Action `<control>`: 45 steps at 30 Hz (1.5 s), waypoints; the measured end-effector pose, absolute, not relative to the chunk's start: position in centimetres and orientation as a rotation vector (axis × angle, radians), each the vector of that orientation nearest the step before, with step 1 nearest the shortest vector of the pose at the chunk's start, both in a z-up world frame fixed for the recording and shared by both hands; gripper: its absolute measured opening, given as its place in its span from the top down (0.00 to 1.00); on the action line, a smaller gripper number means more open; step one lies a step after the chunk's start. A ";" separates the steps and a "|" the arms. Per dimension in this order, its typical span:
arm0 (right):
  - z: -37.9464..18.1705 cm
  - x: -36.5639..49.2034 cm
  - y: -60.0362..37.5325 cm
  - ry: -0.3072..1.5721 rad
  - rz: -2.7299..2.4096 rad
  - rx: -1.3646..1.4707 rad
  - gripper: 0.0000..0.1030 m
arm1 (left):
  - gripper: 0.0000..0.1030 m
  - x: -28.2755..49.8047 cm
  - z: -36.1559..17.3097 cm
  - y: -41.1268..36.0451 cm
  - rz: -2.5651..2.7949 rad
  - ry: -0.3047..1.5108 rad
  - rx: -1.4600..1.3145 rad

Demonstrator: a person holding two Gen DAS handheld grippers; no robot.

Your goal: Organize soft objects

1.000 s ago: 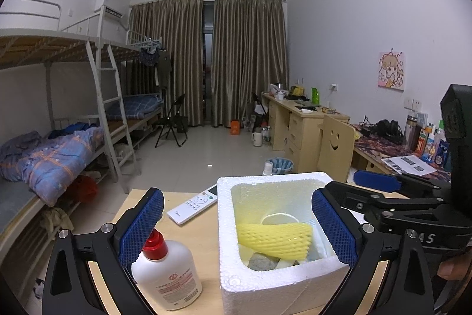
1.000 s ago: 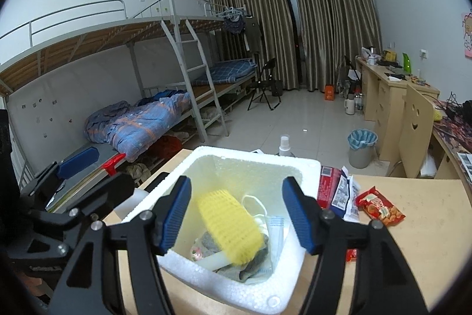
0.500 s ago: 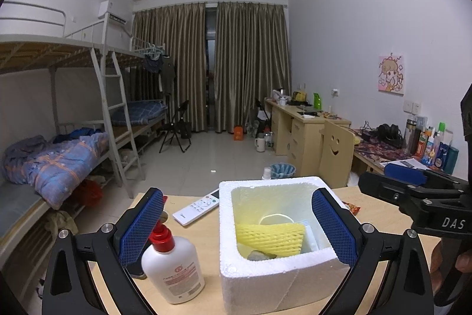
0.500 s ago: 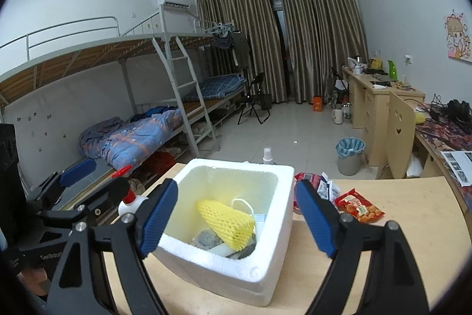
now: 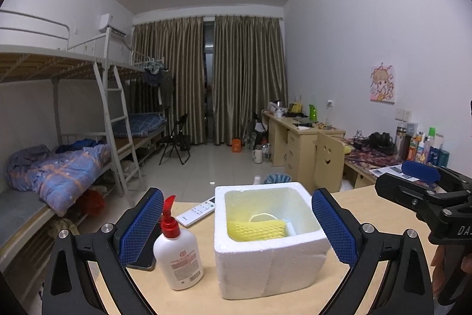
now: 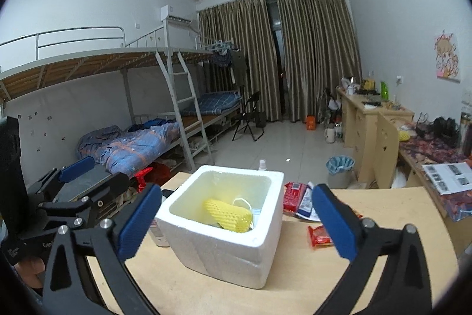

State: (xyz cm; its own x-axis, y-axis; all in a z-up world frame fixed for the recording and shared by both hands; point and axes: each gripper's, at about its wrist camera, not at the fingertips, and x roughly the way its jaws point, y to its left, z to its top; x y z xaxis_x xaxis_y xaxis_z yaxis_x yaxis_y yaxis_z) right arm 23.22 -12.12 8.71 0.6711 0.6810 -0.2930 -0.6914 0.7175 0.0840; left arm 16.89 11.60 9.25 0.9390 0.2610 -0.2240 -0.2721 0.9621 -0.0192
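Foam box [image 5: 267, 256] on table [image 6: 383, 262]: yellow net sleeve [image 6: 228, 214] lies inside, a white loop beside it. Bottle [image 5: 177, 253] stands just left of the box, remote [image 5: 196, 210] behind; snack packets [image 6: 298, 198] lie to its right. Left gripper [image 5: 237, 226] wide, empty. Right gripper [image 6: 236, 222] just opening, wide, nothing between pads.

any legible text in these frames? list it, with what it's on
"DA": right gripper body, cut off by the frame edge.
Lotion bottle label: too small to read.
Remote buttons: unreadable.
Snack packets: print blurred.
Left gripper body lettering: blurred.
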 end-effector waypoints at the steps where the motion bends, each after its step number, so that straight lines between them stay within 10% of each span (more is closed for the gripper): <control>1: 8.9 22.8 -12.4 0.305 0.762 -0.038 0.00 | 0.02 16.4 9.4 11.3 0.269 0.217 -0.048; 45: 5.1 8.8 -21.1 0.140 0.692 -0.003 0.00 | 0.00 -0.6 7.3 3.2 0.191 0.075 -0.025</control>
State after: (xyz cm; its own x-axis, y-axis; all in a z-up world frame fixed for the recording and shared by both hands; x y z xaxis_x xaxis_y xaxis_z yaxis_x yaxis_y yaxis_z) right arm 8.84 -21.12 5.09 0.7608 0.6360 -0.1295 -0.6363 0.7702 0.0438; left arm -0.57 3.25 7.25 0.9789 0.1889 -0.0774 -0.1908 0.9815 -0.0180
